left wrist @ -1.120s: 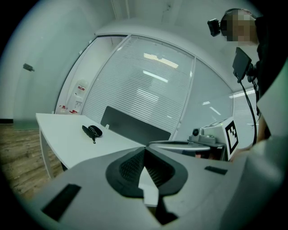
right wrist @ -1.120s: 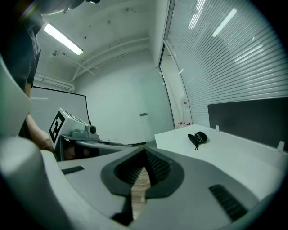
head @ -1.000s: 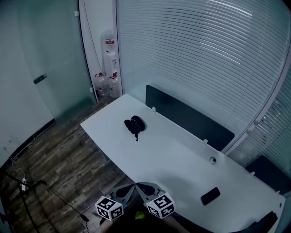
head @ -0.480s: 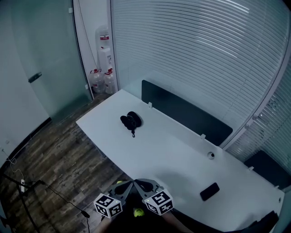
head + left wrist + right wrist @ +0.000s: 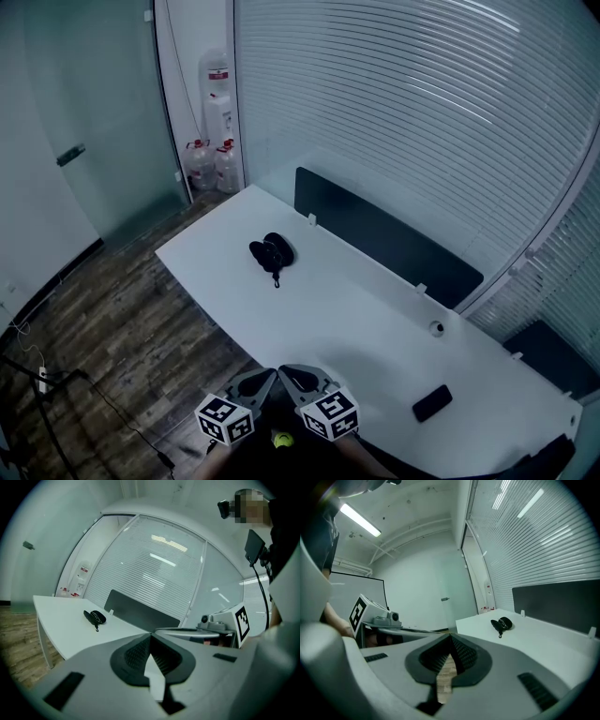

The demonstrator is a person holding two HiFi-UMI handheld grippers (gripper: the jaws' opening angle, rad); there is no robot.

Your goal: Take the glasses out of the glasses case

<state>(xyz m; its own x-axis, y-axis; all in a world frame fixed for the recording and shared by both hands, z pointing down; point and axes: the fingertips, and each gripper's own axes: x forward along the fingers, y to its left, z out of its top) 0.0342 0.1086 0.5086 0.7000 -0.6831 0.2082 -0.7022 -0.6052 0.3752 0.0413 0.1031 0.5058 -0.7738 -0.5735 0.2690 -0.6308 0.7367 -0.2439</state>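
At the far left of the head view a wooden floor (image 5: 112, 328) runs beside a glass wall. Some water bottles (image 5: 211, 164) stand on it in the upper left, near the corner of the room.

The white surface (image 5: 356, 328) crosses the frame from the upper left to the lower right. The glasses case (image 5: 273, 252) is black and lies on its left part, near the far edge. It is well apart from both claws and nothing touches it. A short strap points from it toward the near edge. I cannot tell if the case is open.

At the bottom centre the left claw (image 5: 261, 380) and the right claw (image 5: 298, 377) are held side by side, tips close to each other, over the near edge of the surface. In the left gripper view the left claw (image 5: 151, 637) is pressed together at the tips with nothing in it, and the case (image 5: 95, 617) shows far away at the left. In the right gripper view the right claw (image 5: 451, 637) is also pressed together and empty, and the case (image 5: 501, 623) shows at the right.

Right of the case, a dark panel (image 5: 384, 239) stands along the far edge. Further right a small round object (image 5: 438, 328) sits on the surface, and a flat black object (image 5: 432, 402) lies in the lower right.
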